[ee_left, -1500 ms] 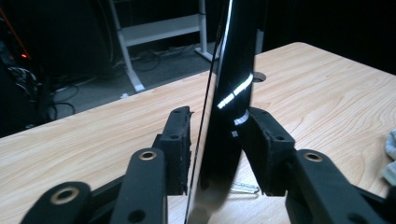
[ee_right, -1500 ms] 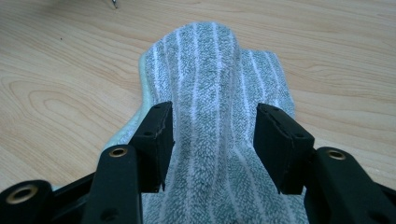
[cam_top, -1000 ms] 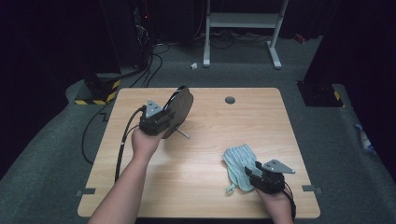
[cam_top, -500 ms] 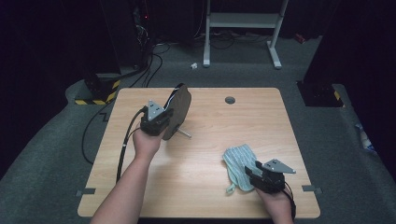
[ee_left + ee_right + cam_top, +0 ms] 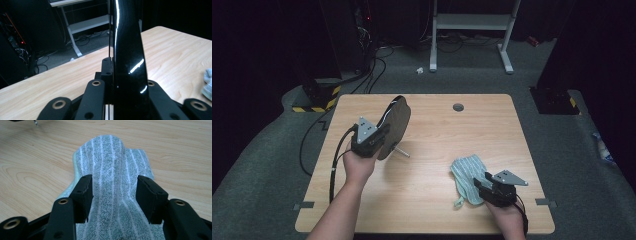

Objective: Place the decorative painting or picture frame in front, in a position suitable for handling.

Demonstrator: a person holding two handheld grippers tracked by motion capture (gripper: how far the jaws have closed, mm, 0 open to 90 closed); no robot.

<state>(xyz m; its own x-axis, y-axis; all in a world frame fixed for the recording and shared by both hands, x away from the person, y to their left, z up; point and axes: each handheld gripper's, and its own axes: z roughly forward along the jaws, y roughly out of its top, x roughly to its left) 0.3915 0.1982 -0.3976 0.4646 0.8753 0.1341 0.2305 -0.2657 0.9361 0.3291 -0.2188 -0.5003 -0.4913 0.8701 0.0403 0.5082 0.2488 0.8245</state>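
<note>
My left gripper (image 5: 381,137) holds a black round pan (image 5: 396,121) on edge above the left half of the wooden table (image 5: 432,210). Its jaws have just closed further and grip the pan's rim. A thin metal rod (image 5: 403,152) sticks out below the pan. In the left gripper view the glossy pan (image 5: 126,50) rises between the jaws of that gripper (image 5: 122,75). A grey-and-white striped cloth (image 5: 463,172) lies at the near right. My right gripper (image 5: 482,184) rests on its near end. Seen along the right gripper (image 5: 113,195), a raised fold of cloth (image 5: 110,155) runs through the wide gap.
A round cable hole (image 5: 458,107) sits near the table's far edge. Beyond the table stand a white desk frame (image 5: 472,22) and a yellow-and-black striped base (image 5: 314,105), with cables on the dark carpet. A paper scrap (image 5: 420,70) lies on the floor.
My left hand has carried the pan a little to the left and toward the near edge. The right gripper and the cloth have stayed where they were.
</note>
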